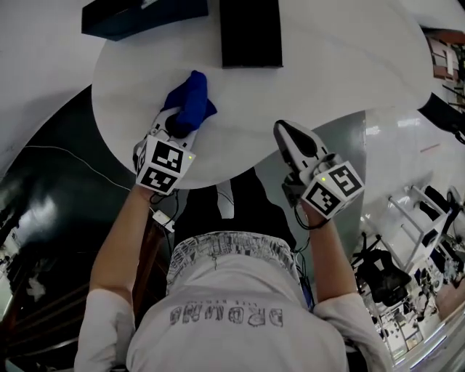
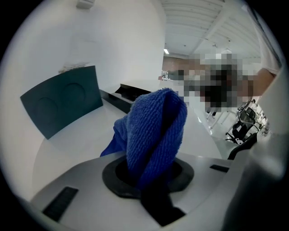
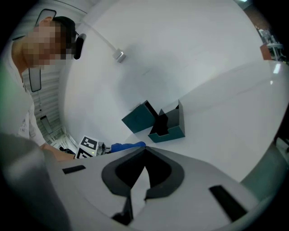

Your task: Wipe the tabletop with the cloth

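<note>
A blue terry cloth (image 1: 192,100) lies bunched on the round white tabletop (image 1: 312,80), near its front left. My left gripper (image 1: 174,122) is shut on the cloth's near end. In the left gripper view the cloth (image 2: 156,131) rises in a thick fold from between the jaws of the left gripper (image 2: 149,173). My right gripper (image 1: 283,131) hovers at the table's near edge, to the right of the cloth, shut and holding nothing. In the right gripper view the right gripper (image 3: 144,155) has its tips together, with the cloth (image 3: 128,145) off to the left.
Two dark boxes stand at the table's far side, a long one (image 1: 142,16) at the left and a square one (image 1: 251,33) in the middle. The right gripper view shows them as teal boxes (image 3: 158,122). Dark floor and chairs (image 1: 407,240) surround the table.
</note>
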{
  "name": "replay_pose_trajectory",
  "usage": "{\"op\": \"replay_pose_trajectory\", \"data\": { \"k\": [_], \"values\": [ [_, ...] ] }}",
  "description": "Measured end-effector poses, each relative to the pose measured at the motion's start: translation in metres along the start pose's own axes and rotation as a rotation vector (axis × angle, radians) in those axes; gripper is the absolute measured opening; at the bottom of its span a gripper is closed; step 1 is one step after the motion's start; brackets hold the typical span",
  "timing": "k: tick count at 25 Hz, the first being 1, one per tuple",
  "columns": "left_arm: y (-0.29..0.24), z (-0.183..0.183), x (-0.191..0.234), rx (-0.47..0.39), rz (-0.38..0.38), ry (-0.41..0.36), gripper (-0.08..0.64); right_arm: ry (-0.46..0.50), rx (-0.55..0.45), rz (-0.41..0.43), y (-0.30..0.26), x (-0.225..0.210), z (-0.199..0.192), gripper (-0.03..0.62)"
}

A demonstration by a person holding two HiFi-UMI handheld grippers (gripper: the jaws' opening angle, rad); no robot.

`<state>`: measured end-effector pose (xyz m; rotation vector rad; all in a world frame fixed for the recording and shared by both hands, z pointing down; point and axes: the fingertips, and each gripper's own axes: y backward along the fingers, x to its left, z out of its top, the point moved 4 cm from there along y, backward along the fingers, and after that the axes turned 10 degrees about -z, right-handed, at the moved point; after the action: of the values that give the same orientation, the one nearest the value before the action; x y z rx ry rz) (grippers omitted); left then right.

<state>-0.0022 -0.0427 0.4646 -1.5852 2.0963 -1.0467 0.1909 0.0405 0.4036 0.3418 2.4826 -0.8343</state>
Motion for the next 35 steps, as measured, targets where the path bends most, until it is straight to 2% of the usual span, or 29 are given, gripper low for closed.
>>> {"op": "replay_pose_trajectory", "data": {
  "k": [10,18,23,27,31,35],
  "values": [
    [-0.067,0.053,-0.066,0.028,-0.158,-0.148,0.092,-0.044,-0.075,-0.097,0.05,-0.042,0.006,0.008],
    [-0.098,0.078,-0.092,0.068,-0.224,-0.219,0.091,-0.085,-0.11,-0.16,0.082,-0.069,0.003,0.008],
    [-0.103,0.08,-0.094,0.059,-0.23,-0.197,0.091,-0.086,-0.11,-0.148,0.082,-0.072,0.003,0.007],
    [-0.093,0.085,-0.09,-0.032,-0.225,-0.114,0.091,-0.063,-0.101,-0.115,0.076,-0.067,0.008,0.006],
    [-0.052,0.086,-0.074,-0.129,-0.153,-0.036,0.091,-0.027,-0.085,-0.071,0.063,-0.055,0.017,0.008],
    [0.01,0.059,-0.046,-0.175,-0.038,0.036,0.091,0.017,-0.058,0.007,0.034,-0.018,0.023,0.008]
  ]
}}
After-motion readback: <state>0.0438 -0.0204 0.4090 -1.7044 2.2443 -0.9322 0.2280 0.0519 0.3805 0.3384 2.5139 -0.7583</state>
